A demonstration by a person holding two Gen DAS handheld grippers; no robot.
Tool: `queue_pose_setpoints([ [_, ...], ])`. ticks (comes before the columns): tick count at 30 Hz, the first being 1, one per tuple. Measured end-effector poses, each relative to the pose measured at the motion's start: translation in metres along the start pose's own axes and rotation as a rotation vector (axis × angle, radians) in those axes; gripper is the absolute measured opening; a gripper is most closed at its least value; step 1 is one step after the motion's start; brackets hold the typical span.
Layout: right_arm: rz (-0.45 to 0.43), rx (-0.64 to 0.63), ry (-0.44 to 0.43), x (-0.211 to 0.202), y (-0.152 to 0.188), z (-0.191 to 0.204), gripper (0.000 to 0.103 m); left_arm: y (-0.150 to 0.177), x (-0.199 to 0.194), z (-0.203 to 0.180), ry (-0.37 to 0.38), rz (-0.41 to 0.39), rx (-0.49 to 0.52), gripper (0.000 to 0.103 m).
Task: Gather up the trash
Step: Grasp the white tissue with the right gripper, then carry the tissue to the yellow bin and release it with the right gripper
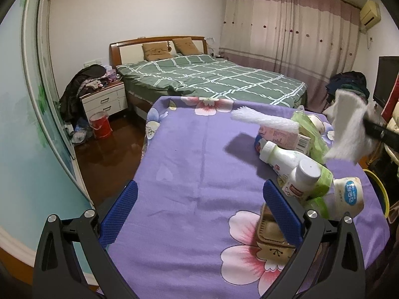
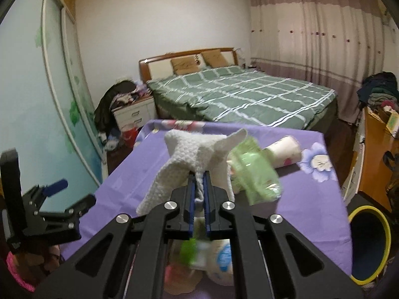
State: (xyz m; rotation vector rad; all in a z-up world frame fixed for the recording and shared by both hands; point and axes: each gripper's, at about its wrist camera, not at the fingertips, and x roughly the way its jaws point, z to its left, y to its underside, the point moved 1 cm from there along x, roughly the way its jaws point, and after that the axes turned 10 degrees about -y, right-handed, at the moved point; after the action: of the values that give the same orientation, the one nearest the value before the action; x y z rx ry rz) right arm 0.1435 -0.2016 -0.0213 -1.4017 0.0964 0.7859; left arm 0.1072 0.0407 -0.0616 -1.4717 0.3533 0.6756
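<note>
The right gripper (image 2: 199,182) had its jaws pinched on a white tissue (image 2: 197,152), lifted above the purple flowered worktop (image 2: 311,199). The left gripper (image 1: 199,199) hovered over bare cloth, jaws spread wide around nothing. Just beside its right finger lay a heap of trash: white bottles (image 1: 286,159) with green labels, one yogurt pot (image 1: 349,196) printed in blue characters too distorted to read, a pink carton (image 1: 284,137) with a barcode. A yellow-rimmed bin (image 2: 369,244) stood right of the worktop, partly cut off. Beyond was a green checked bed (image 1: 212,79).
</note>
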Motion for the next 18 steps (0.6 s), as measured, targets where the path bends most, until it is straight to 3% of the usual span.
queue_pose_setpoints([
  [4, -0.049, 0.042, 0.053, -0.024, -0.003, -0.027, 0.006, 0.002, 0.0, -0.01, 0.017, 0.004, 0.021, 0.099],
  [10, -0.102, 0.132, 0.207, -0.066, 0.004, -0.092, 0.006, 0.005, 0.0, -0.029, 0.059, 0.018, 0.049, 0.099],
  [18, -0.06, 0.305, 0.447, -0.095, 0.049, -0.193, 0.008, 0.013, 0.004, -0.065, 0.144, 0.051, 0.108, 0.099],
])
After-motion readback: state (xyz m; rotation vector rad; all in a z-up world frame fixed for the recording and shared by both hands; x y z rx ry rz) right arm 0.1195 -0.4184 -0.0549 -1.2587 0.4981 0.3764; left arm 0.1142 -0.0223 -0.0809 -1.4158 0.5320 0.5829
